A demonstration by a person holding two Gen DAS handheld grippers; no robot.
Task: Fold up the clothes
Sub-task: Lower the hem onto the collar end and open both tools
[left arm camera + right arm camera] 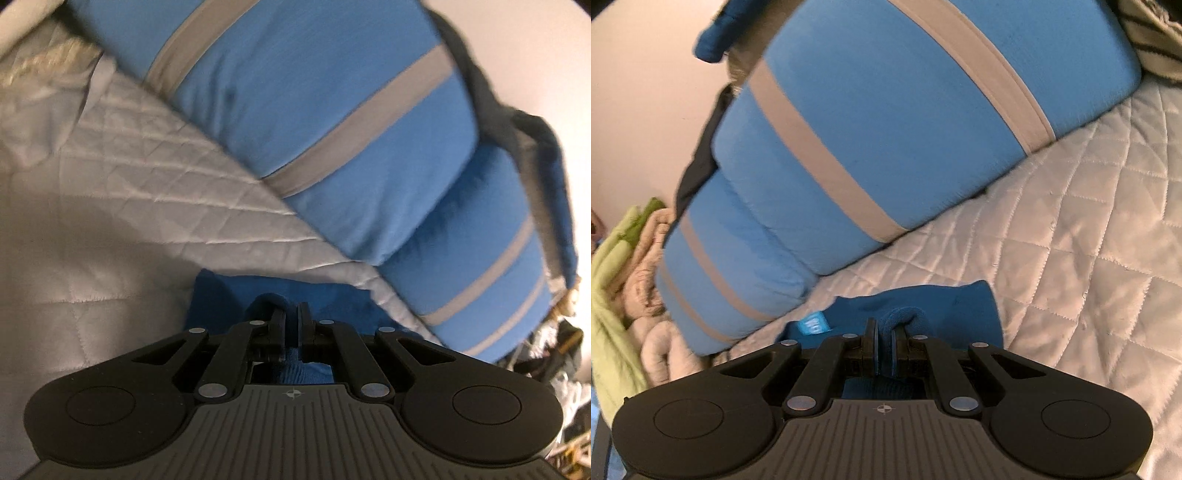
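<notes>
A dark blue garment point(221, 295) lies on the white quilted bed point(129, 192). My left gripper point(291, 314) is shut on a pinched fold of it, with cloth showing between and below the jaws. In the right wrist view the same dark blue garment point(960, 310) shows a light blue label point(814, 325). My right gripper point(884, 328) is shut on a bunched edge of it. Most of the garment is hidden under both grippers.
Large blue pillows with grey stripes point(332, 110) point(886, 110) lie across the bed just beyond the garment. A pile of green and beige cloth point(624, 266) sits at the left. A striped cloth point(1152, 37) lies top right. Clutter point(554, 350) sits beside the bed.
</notes>
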